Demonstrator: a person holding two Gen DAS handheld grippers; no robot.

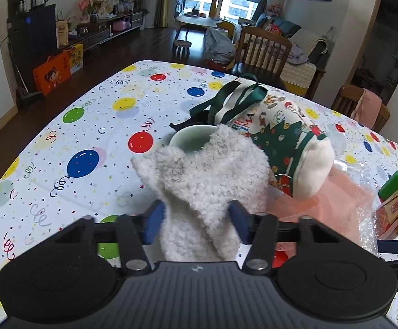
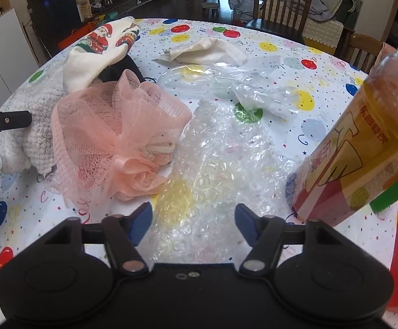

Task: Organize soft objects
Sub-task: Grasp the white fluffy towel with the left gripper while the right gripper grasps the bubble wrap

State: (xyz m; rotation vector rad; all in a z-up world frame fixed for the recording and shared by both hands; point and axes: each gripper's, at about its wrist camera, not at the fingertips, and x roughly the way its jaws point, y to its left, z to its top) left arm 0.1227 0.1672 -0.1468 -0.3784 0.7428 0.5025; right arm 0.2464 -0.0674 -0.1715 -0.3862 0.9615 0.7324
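Observation:
A fluffy white cloth [image 1: 207, 170] lies across a pale green bowl [image 1: 190, 137] on the balloon-print tablecloth [image 1: 89, 126]. My left gripper [image 1: 197, 219] is shut on its near end, with both blue pads pressing into the pile. In the right wrist view the same cloth [image 2: 31, 137] sits at the left beside a pink mesh bath puff [image 2: 116, 131]. A sheet of bubble wrap [image 2: 221, 159] lies on the table and runs between the fingers of my right gripper [image 2: 193, 223]. That gripper is open, its pads at the sheet's edges. A Christmas-print bag [image 1: 289, 142] stands behind the cloth.
A tilted orange drink bottle [image 2: 369, 142] and a green block [image 2: 394, 192] stand close on the right. Further back lie a clear plastic bag [image 2: 248, 87] and a cream cloth [image 2: 207, 50]. Wooden chairs [image 2: 281, 2] stand at the table's far edge.

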